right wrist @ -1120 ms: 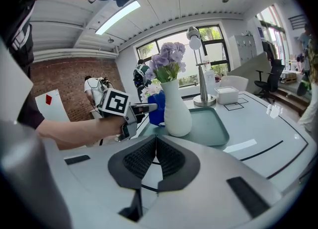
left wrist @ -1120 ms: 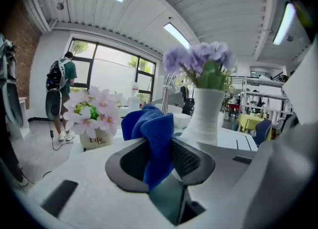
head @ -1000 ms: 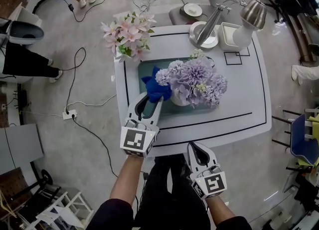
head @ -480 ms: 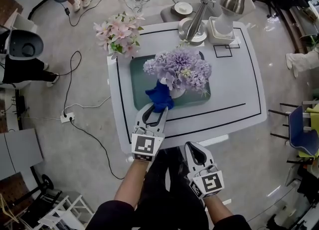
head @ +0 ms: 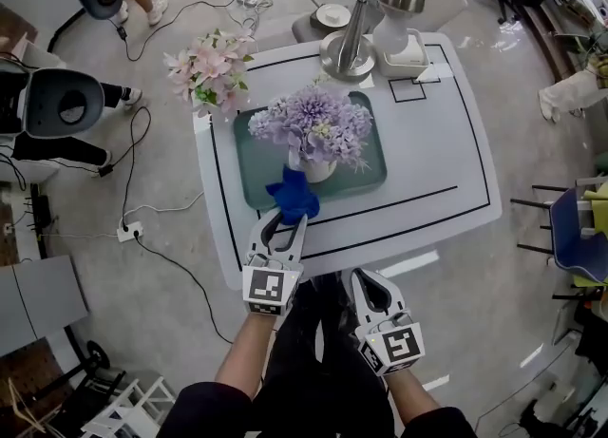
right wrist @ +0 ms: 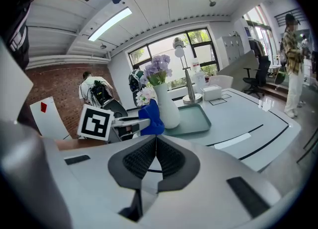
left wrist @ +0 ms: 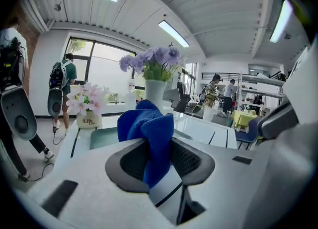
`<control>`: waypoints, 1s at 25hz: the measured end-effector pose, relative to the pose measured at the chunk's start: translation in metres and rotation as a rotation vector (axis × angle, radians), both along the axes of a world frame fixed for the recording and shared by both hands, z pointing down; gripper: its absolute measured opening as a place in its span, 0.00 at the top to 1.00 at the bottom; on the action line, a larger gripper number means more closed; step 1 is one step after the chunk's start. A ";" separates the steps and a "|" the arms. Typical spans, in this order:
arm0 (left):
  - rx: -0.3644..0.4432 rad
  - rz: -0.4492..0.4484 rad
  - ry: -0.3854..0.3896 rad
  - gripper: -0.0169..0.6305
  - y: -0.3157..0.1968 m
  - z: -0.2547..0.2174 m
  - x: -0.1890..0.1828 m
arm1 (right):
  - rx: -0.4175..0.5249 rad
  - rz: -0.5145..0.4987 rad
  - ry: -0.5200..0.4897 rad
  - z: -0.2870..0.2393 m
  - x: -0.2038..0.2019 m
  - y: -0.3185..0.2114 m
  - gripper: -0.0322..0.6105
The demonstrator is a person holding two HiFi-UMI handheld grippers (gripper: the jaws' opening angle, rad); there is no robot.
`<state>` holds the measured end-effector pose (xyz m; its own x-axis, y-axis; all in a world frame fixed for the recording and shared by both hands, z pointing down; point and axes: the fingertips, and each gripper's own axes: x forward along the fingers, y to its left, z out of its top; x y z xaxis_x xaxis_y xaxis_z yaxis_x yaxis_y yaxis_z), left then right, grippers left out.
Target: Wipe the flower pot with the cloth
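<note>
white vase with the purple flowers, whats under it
The white vase stands on a teal tray, which lies on the white table. The patch of tray directly beneath its base is covered by the vase itself.

The tray (head: pixel 369 178) lies on the table (head: pixel 437 151), left of the table's middle. The flower pot (head: pixel 314 169) stands in the tray, toward the tray's near edge. The cloth (head: pixel 293 195) sits at that near edge, close against the pot's near-left side, caught between the jaws of the left gripper (head: pixel 288 220), which reaches in from before the tray. The right gripper (head: pixel 368 279) is before the tray and to its right, off the table's near edge. Behind the tray's far-left corner stands a smaller bunch of flowers (head: pixel 204 66). Behind its far-right corner stands a lamp (head: pixel 344 52), with a box (head: pixel 405 47) right of it.
</note>
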<state>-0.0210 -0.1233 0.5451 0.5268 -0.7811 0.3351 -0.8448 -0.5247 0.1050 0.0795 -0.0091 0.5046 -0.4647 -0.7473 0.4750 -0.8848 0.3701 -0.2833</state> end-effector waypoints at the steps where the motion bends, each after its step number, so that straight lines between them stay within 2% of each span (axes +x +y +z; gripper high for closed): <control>1: 0.017 0.016 0.024 0.78 0.004 -0.013 0.007 | 0.002 0.005 -0.002 -0.001 0.002 0.000 0.94; 4: 0.040 0.078 0.078 0.78 0.009 -0.042 0.032 | 0.008 0.017 -0.010 -0.002 0.005 -0.001 0.94; 8: 0.043 0.122 0.083 0.78 -0.001 -0.046 0.057 | 0.005 0.043 -0.021 -0.001 0.012 -0.002 0.94; 14: 0.003 0.088 0.087 0.78 -0.028 -0.013 0.060 | -0.009 0.077 -0.032 0.004 0.028 -0.002 0.94; 17: -0.066 0.075 0.088 0.78 -0.032 0.008 0.061 | -0.021 0.084 -0.041 0.009 0.032 -0.003 0.94; 22: -0.149 0.063 0.038 0.78 -0.025 0.035 0.068 | -0.037 0.074 -0.059 0.014 0.034 -0.007 0.94; 25: -0.139 0.072 0.042 0.78 -0.023 0.026 0.080 | -0.042 0.079 -0.070 0.015 0.036 -0.012 0.94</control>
<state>0.0589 -0.1458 0.5716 0.5955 -0.6885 0.4140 -0.7990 -0.5615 0.2154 0.1158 -0.0212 0.5194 -0.4388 -0.7626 0.4753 -0.8880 0.2867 -0.3596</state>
